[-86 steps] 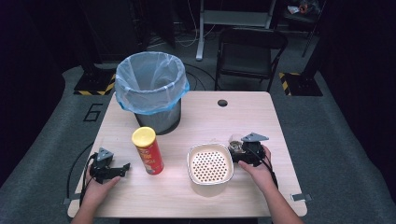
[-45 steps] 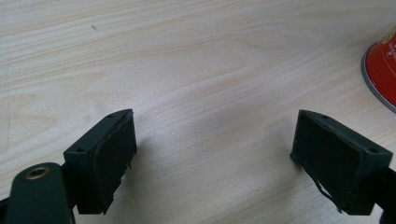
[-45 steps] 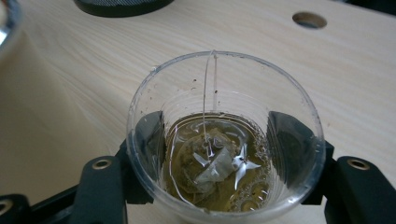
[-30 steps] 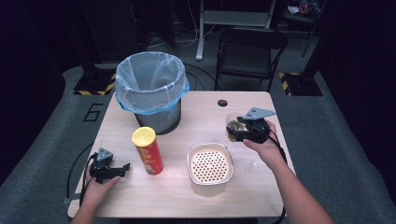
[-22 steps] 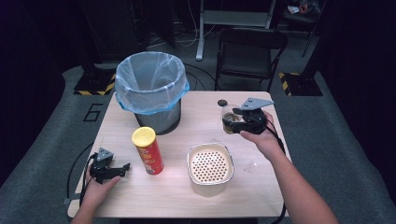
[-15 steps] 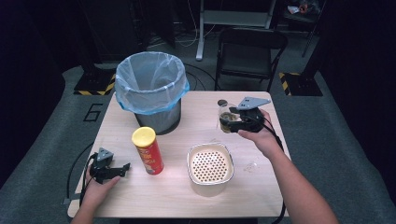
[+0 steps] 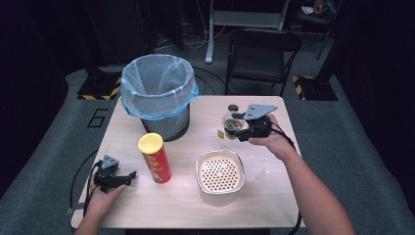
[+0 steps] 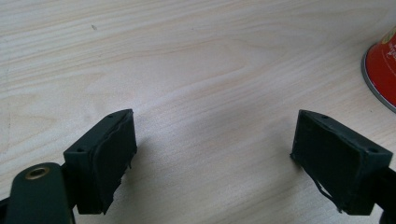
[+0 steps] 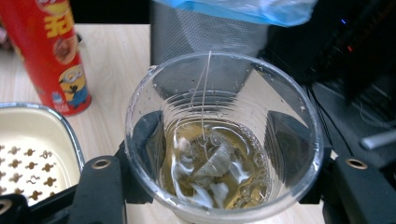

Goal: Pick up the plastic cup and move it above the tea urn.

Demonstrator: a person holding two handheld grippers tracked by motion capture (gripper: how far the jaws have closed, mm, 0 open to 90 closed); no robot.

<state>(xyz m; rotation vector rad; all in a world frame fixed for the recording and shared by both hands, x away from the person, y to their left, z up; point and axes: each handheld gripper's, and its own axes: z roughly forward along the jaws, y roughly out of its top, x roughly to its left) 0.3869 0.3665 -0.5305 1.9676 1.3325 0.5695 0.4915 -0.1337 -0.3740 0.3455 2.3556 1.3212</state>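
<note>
My right gripper (image 7: 238,128) is shut on a clear plastic cup (image 7: 232,124) and holds it above the table, right of the bin. Seen in the right gripper view, the cup (image 9: 224,140) holds yellowish tea and a teabag (image 9: 210,170), whose string runs over the rim; both jaws press its sides. The paper tag (image 7: 220,133) dangles under the cup. At the table's front left my left gripper (image 7: 128,176) rests open on the wood, nothing between its pads (image 8: 109,156). A red crisp can (image 7: 154,157) stands just right of it.
A mesh bin with a blue liner (image 7: 156,93) stands at the back left. A white bowl with a perforated insert (image 7: 219,171) sits front centre. A small dark disc (image 7: 233,107) lies behind the cup. A chair (image 7: 262,54) stands beyond the wooden table (image 7: 274,196).
My right gripper has carried the cup up from beside the bowl and leftward toward the bin. The left gripper has stayed put.
</note>
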